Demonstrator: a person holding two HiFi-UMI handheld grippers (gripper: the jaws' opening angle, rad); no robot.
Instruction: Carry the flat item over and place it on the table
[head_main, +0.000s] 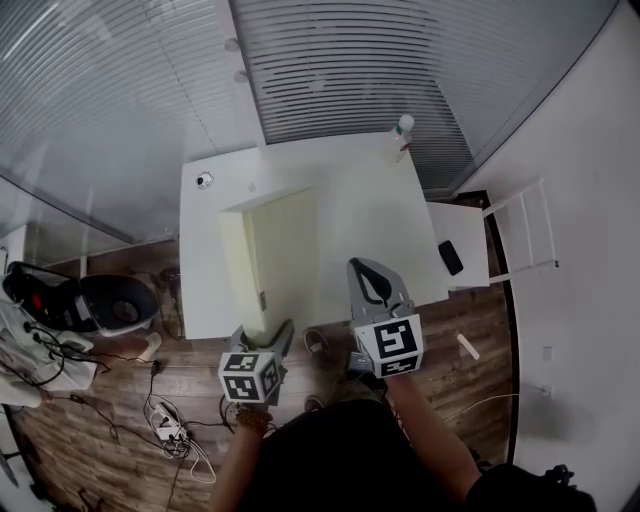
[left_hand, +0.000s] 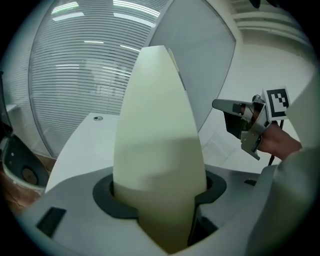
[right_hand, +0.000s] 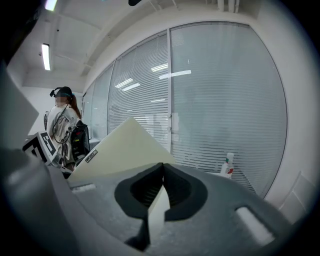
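Observation:
The flat item (head_main: 280, 262) is a pale yellow board held over the near part of the white table (head_main: 370, 200). My left gripper (head_main: 265, 338) grips its near left end; in the left gripper view the board (left_hand: 157, 130) fills the space between the jaws of that gripper (left_hand: 160, 192). My right gripper (head_main: 366, 272) is shut on the board's right edge. In the right gripper view a thin edge sits pinched in this gripper (right_hand: 161, 187), and the board (right_hand: 120, 147) slopes up to the left. The right gripper (left_hand: 235, 112) also shows in the left gripper view.
A white bottle (head_main: 402, 130) stands at the table's far right corner, and a small round object (head_main: 204, 180) lies at its far left. A dark phone (head_main: 450, 257) rests on a white chair to the right. Cables (head_main: 165, 420) and a round device (head_main: 115, 300) lie on the floor. A person (right_hand: 62, 125) stands nearby.

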